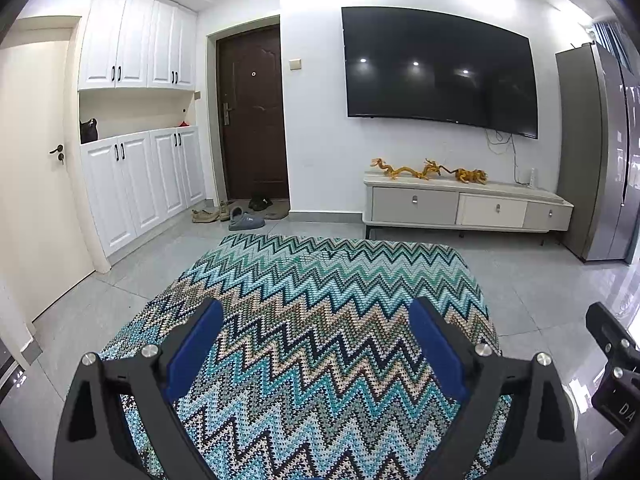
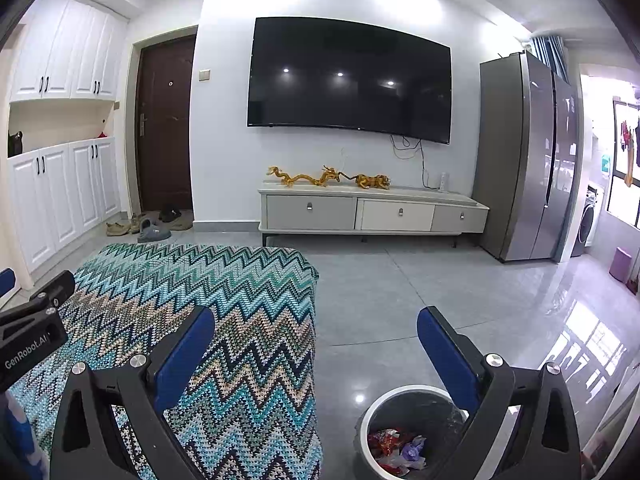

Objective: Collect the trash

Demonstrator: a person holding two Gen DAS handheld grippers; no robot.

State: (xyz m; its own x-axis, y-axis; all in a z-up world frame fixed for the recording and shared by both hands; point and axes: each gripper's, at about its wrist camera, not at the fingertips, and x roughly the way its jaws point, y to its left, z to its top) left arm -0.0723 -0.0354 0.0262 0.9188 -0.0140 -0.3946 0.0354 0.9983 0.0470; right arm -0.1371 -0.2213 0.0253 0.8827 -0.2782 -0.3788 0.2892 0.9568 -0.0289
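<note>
**Both grippers empty above the desk, trash in the bin**

The left gripper hangs over the desk, which is covered by a zigzag cloth in teal, blue and tan. Its blue fingers stand wide apart with nothing between them. At the right edge of the left wrist view, part of the right gripper's black body shows.

The right gripper sits over the desk's right edge, one finger above the cloth, the other above the grey tile floor. Its fingers are also spread wide and hold nothing.

The bin, round with a pale rim and a dark liner, stands on the floor just beside the desk, below the right gripper. The trash, crumpled red, white and purple wrappers, lies at its bottom.

Beyond the desk, a TV hangs on the white wall above a low cabinet carrying golden dragon figures. A fridge stands to the right, a brown door to the left.
</note>
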